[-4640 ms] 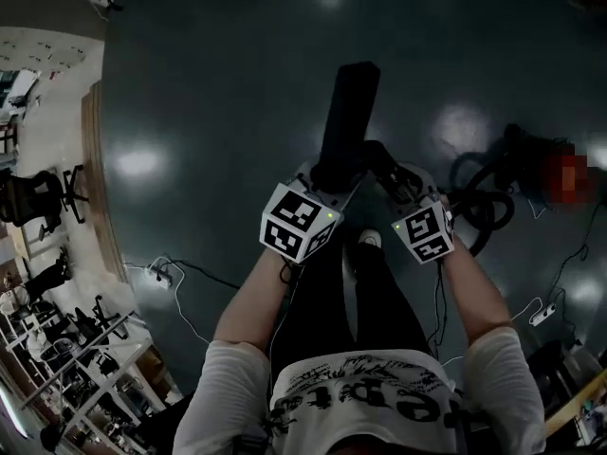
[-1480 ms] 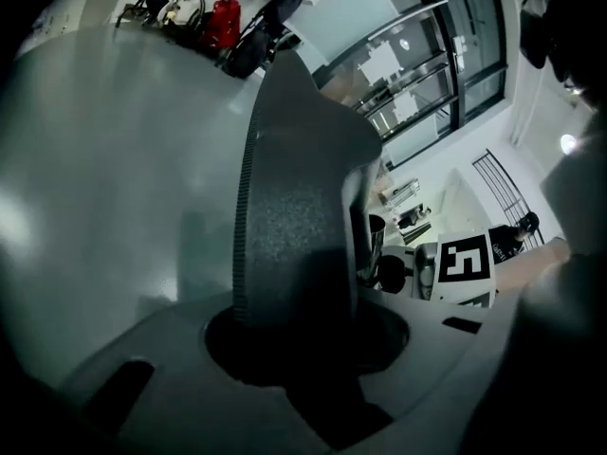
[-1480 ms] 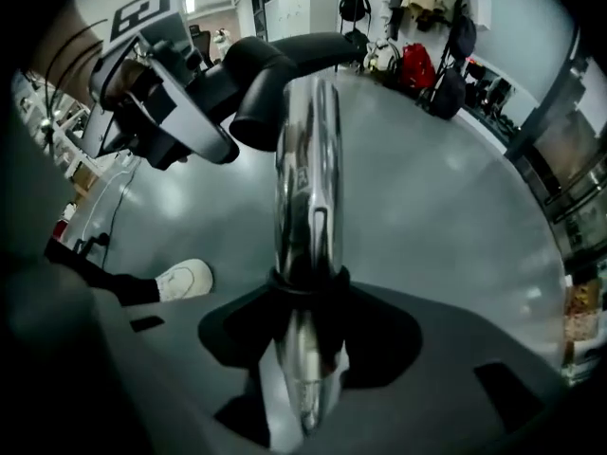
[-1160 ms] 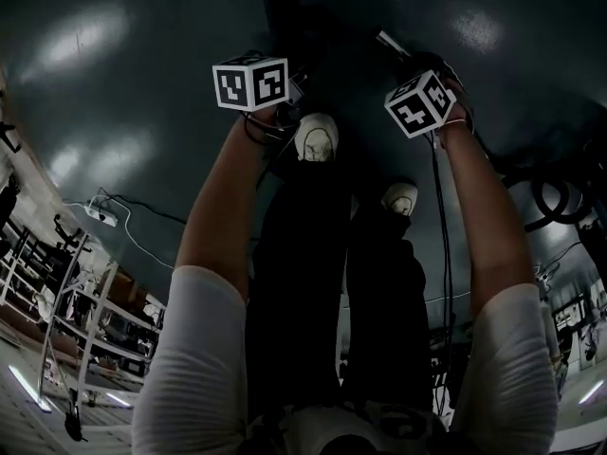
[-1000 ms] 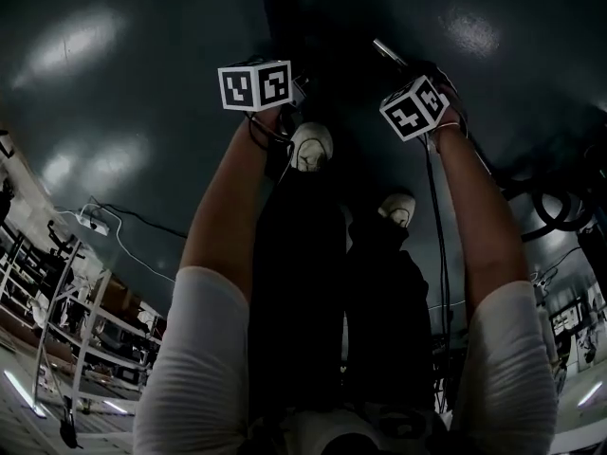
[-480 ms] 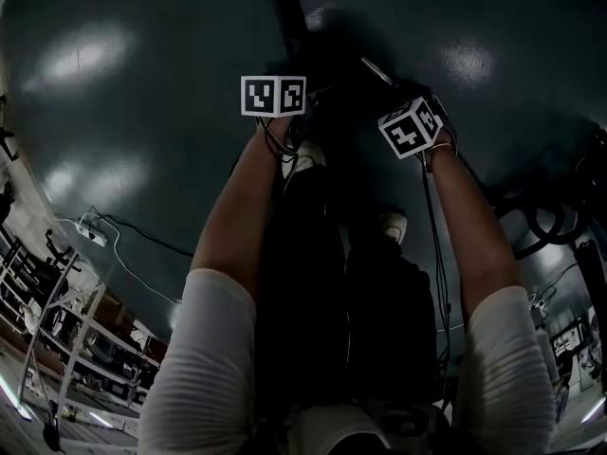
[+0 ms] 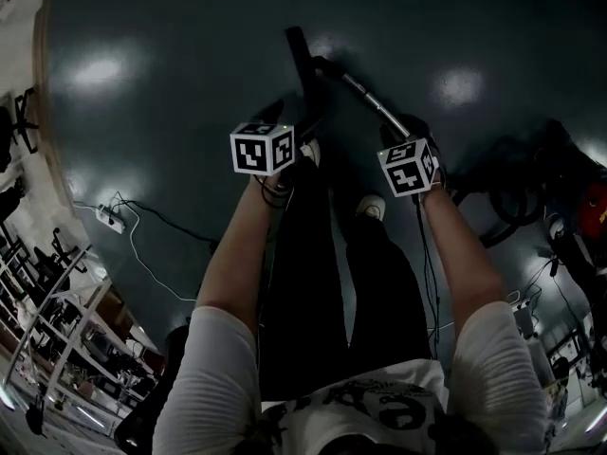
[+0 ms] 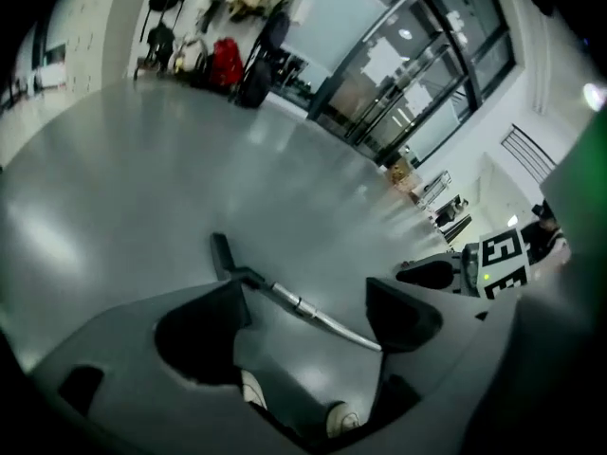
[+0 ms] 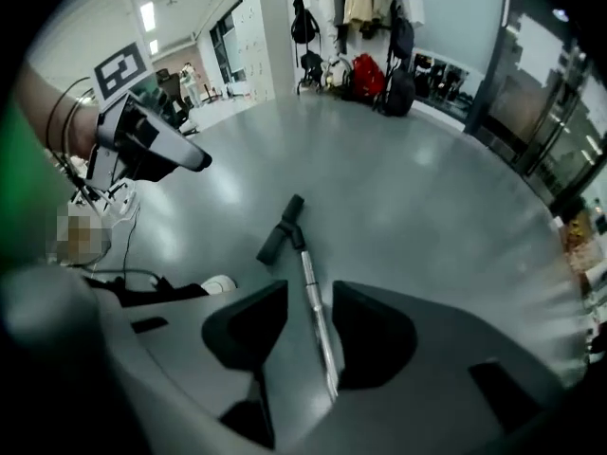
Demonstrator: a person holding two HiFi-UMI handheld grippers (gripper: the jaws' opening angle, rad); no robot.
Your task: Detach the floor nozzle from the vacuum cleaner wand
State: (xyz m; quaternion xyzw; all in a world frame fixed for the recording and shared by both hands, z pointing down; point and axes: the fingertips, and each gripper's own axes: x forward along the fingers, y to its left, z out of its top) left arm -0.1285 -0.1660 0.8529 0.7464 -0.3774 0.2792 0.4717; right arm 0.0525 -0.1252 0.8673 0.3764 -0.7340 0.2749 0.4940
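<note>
The black floor nozzle (image 7: 297, 50) lies on the dark floor, still joined by a black elbow to the metal wand (image 7: 365, 98). In the left gripper view the nozzle (image 8: 221, 253) and wand (image 8: 313, 313) lie far below. My left gripper (image 8: 303, 300) is open; its jaws have just been opening and nothing is between them. My right gripper (image 9: 311, 297) hangs above the wand (image 9: 316, 320), which shows through the gap with the nozzle (image 9: 281, 218) beyond. Its jaws have just been closing a little, but they stay open and grip nothing. Both grippers (image 7: 280, 126) (image 7: 403, 133) are held high.
The vacuum's coiled hose (image 7: 512, 197) and red body (image 7: 593, 207) lie on the floor at right. A power strip with its cable (image 7: 109, 218) is at left, shelving at lower left. The person's shoes (image 7: 370, 207) stand under the grippers. Bags (image 9: 368, 74) line the far wall.
Both grippers have lifted up and away from the floor and the wand. The view has pulled back, so the whole nozzle and wand now show lying on the floor.
</note>
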